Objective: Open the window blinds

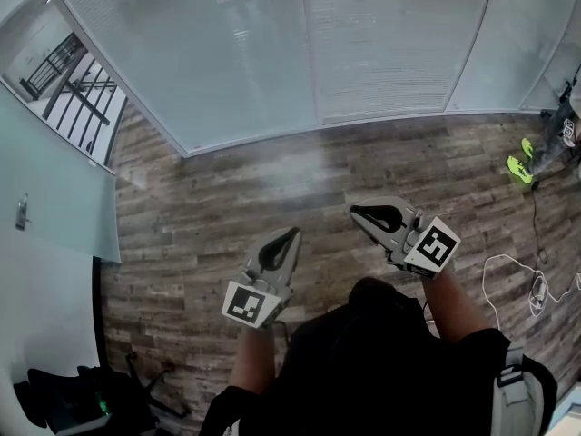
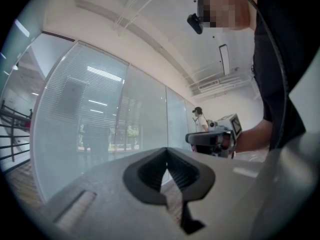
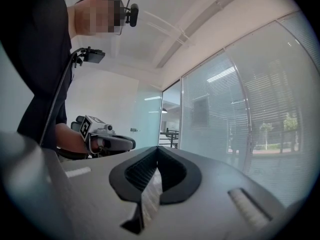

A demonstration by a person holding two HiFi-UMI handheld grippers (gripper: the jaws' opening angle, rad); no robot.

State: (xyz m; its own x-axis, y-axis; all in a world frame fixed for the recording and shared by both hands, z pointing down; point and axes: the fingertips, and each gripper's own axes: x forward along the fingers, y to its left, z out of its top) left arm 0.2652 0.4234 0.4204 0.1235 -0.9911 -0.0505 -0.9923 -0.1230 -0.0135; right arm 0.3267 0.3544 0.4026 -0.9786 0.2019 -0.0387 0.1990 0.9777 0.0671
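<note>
WINDOW BLINDS STILL DOWN: A person faces the closed window blinds (image 1: 381,53), whose slats hang flat behind a glass wall (image 1: 227,71). The left claw (image 1: 293,234) and right claw (image 1: 357,213) are held level and side by side over the wood floor (image 1: 227,198), well short of the blinds. Each claw is clenched, its tips pressed together with nothing between them. No cord, wand or knob for the blinds can be made out in any view, so the step in hand appears to be the approach, and the opening itself looks not yet begun. Doing it well likely means coming up to the blinds squarely and first finding the control along a frame edge. One claw should be released only when it is just beside that control, so the pads take it cleanly without scraping the glass. A bystander (image 1: 554,143) stands at the blinds' right end, with a white cable (image 1: 508,266) on the floor nearby; keeping away from that end seems wise.
</note>
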